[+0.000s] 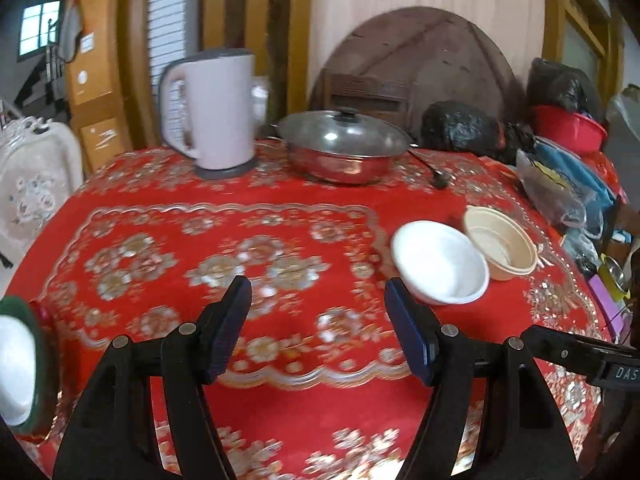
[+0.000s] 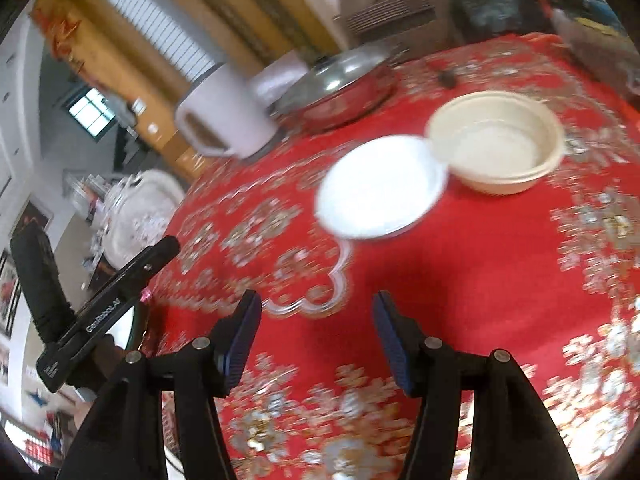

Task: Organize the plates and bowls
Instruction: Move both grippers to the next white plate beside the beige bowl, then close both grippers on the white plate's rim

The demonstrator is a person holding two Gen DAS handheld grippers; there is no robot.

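Observation:
A white bowl (image 1: pixel 440 262) (image 2: pixel 380 188) sits on the red patterned tablecloth (image 1: pixel 280 216), its rim against a beige bowl (image 1: pixel 500 246) (image 2: pixel 496 140) that shows a double rim. My left gripper (image 1: pixel 320 320) hangs open above the cloth, left of and nearer than the white bowl, with nothing between its fingers. My right gripper (image 2: pixel 318 332) is also open and empty, short of both bowls. A white dish with a green rim (image 1: pixel 16 364) shows at the left edge of the left wrist view. Each gripper appears at the edge of the other's view.
A pale kettle (image 1: pixel 216 112) (image 2: pixel 228 120) and a steel pot with a glass lid (image 1: pixel 344 148) (image 2: pixel 340 88) stand at the table's far side. Black bags (image 1: pixel 460 128), a red basin (image 1: pixel 568 126) and plastic bags (image 1: pixel 560 188) crowd the far right. An ornate chair (image 1: pixel 32 184) stands at the left.

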